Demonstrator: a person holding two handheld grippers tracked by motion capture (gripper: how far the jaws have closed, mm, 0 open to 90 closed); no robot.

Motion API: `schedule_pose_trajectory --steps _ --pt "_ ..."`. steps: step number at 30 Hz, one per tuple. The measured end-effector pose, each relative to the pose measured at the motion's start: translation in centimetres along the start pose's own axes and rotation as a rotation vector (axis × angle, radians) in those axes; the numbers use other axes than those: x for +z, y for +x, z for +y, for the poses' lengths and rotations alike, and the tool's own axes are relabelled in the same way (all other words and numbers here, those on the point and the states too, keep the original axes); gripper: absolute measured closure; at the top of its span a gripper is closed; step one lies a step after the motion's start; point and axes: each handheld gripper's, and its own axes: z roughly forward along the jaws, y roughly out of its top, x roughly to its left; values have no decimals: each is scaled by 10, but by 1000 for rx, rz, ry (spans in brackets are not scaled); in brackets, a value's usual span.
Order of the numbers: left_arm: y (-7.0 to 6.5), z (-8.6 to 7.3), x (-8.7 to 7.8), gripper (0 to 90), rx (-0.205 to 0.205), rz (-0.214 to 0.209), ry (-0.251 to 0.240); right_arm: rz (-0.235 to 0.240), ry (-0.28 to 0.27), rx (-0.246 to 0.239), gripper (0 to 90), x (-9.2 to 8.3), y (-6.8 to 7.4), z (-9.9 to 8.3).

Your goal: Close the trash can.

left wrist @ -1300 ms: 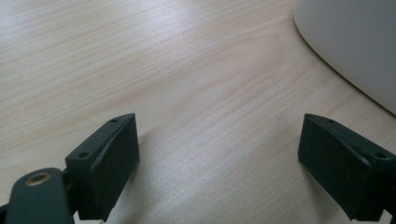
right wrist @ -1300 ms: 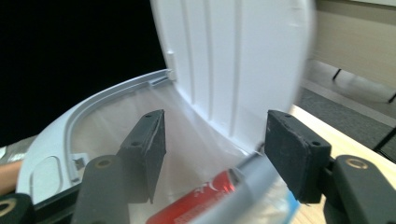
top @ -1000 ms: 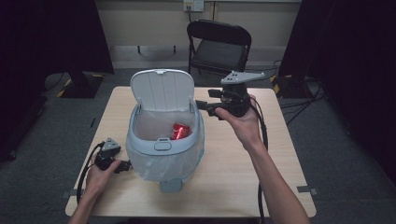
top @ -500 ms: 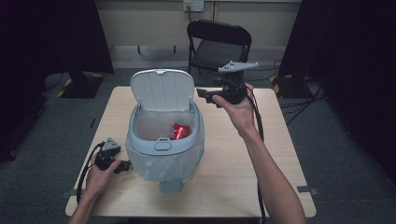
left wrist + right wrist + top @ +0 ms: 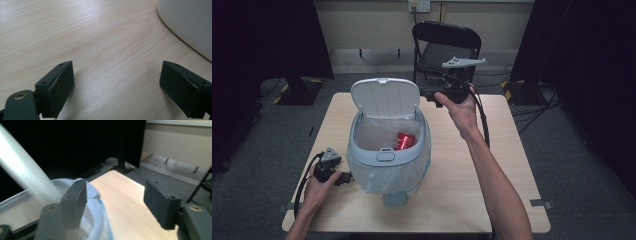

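Right tool (image 5: 428,95), jaws spread and empty after closing slightly, hovers behind the pale-blue plastic bin's raised white lid (image 5: 384,99); approach that lid squarely and push it down gently.

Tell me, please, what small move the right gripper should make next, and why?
Probably swing behind the raised lid and push it down. The can already lies inside the bin, and the right gripper hangs open and empty beside the lid's edge.
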Motion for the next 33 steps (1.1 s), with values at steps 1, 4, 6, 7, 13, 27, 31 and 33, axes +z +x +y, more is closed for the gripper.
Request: schedule_pose_trajectory --steps 1,4,6,7,13,27,31,33 --pt "0 0 0 120 0 0 0 19 5 -8 337 -1 2 0" --pt "0 0 0 120 -1 0 0 59 23 -35 341 -3 13 -1" --pt "0 0 0 120 0 0 -1 85 48 -57 343 -3 23 -4" --pt "0 0 0 120 0 0 -1 101 57 -65 350 -3 27 -6" --pt "0 0 0 120 -1 0 -1 136 104 -97 337 -4 51 -19" --pt "0 0 0 120 0 0 -1 175 155 -184 285 5 101 -35" --pt "0 0 0 120 0 0 -1 143 167 -193 289 5 115 -36" --pt "0 0 0 120 -1 1 -1 143 178 -203 290 4 118 -36"
